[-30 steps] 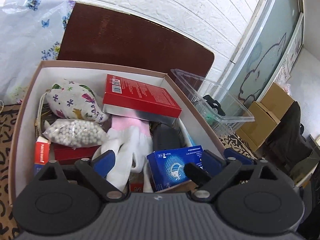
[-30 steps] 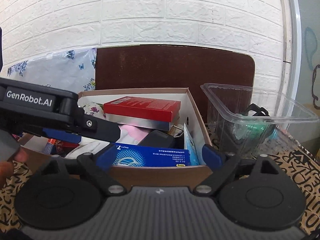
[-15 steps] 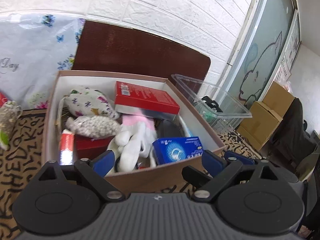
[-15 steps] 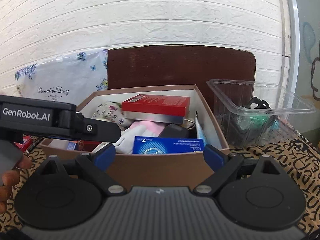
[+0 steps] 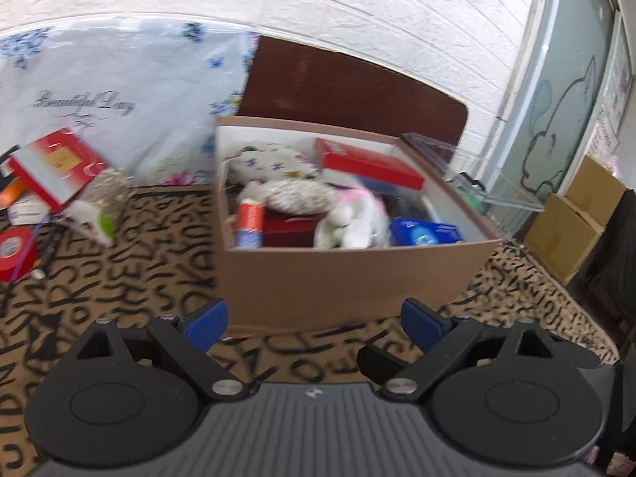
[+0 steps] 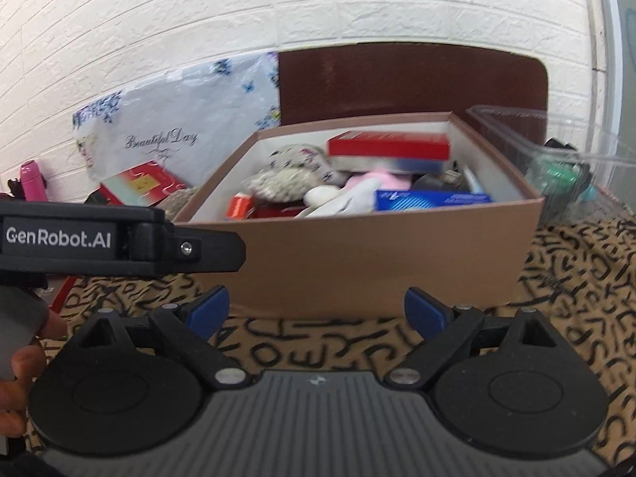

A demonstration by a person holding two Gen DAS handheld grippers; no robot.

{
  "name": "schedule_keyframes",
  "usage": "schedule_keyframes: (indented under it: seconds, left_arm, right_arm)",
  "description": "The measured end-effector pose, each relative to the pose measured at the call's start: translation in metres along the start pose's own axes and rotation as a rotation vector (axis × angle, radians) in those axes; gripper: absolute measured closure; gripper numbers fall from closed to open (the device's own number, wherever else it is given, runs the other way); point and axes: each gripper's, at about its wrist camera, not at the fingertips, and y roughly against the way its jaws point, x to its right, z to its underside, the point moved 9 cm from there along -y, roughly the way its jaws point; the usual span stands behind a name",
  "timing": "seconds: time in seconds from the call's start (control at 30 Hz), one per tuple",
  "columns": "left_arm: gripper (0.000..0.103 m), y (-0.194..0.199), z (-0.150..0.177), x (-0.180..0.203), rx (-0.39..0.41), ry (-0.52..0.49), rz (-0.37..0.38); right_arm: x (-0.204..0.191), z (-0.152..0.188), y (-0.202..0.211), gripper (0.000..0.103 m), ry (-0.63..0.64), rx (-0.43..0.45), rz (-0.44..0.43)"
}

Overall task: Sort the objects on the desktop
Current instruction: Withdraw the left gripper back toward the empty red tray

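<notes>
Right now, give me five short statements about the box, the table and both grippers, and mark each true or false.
1. The left gripper is open and holds nothing. True.
2. The right gripper is shut on a glove. False: it is open and empty.
3. A blue packet lies inside the cardboard box. True.
4. The red tape roll lies inside the box. False: it lies on the tablecloth, left of the box.
5. The clear tub stands right of the box. True.

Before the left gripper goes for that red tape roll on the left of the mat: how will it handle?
The red tape roll lies flat, so it probably won't roll. It looks rigid and likely light. The patterned mat may drag under a push. The left gripper is open and empty.
</notes>
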Motion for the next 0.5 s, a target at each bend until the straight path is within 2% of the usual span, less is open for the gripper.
schedule_keyframes:
  seconds: [0.3, 0.5]
  left_arm:
    - [0.006, 0.019, 0.023, -0.055, -0.015, 0.08, -0.086]
    - [0.007, 0.038, 0.038, -0.099, -0.018, 0.16, -0.135]
  right_arm:
    - [-0.056, 0.029, -0.013, 0.01, -0.023, -0.065, -0.085]
    - [-0.096, 0.043, -0.025, 0.01, 0.021, -0.124, -0.123]
